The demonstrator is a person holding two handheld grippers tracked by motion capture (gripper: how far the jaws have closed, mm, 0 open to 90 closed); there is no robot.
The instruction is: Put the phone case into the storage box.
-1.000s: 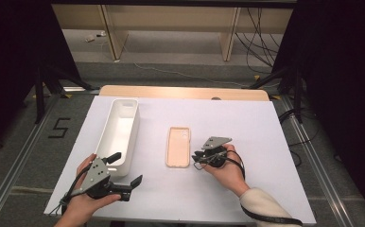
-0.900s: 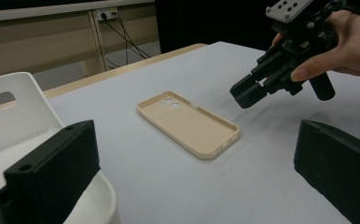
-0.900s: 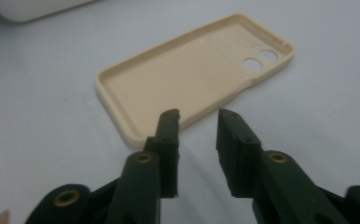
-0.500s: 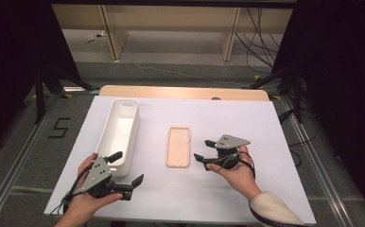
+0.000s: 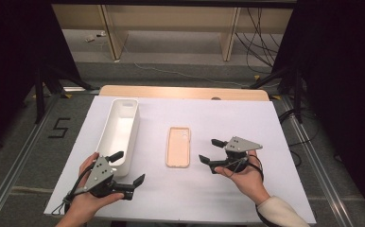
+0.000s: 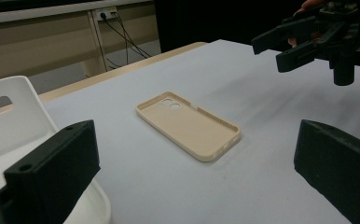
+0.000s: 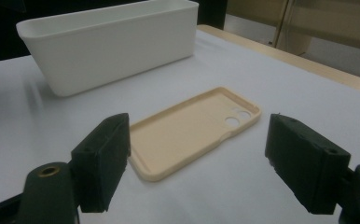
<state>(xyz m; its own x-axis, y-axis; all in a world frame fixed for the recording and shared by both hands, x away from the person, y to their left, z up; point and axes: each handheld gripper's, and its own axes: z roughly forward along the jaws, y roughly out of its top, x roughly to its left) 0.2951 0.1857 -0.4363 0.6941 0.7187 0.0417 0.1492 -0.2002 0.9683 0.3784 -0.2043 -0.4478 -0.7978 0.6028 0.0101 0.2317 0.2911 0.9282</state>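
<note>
A beige phone case [image 5: 178, 146] lies flat, hollow side up, in the middle of the white table top [image 5: 265, 123]. My right gripper [image 5: 208, 150] hovers just right of it, apart from it. Its jaws have just been opening and stand wide with nothing between them. The right gripper view looks past them [image 7: 199, 140] onto the case [image 7: 194, 129]. My left gripper [image 5: 128, 167] rests open and empty at the front left, beside the near end of the white bin [image 5: 124, 101]. In the left gripper view [image 6: 194, 177] the case [image 6: 190, 124] lies ahead, and the right gripper [image 6: 267, 56] shows beyond it.
The long white bin [image 7: 117, 44] stands lengthwise left of the case, nothing visible inside. A wooden table edge [image 5: 185, 92] runs along the back. Bare white surface lies right of and in front of the case. Dark floor and cables surround the table.
The right gripper let go of the case's right edge, opened its jaws and drew back to the right and slightly up. The case lies where it was. The left gripper kept still.
</note>
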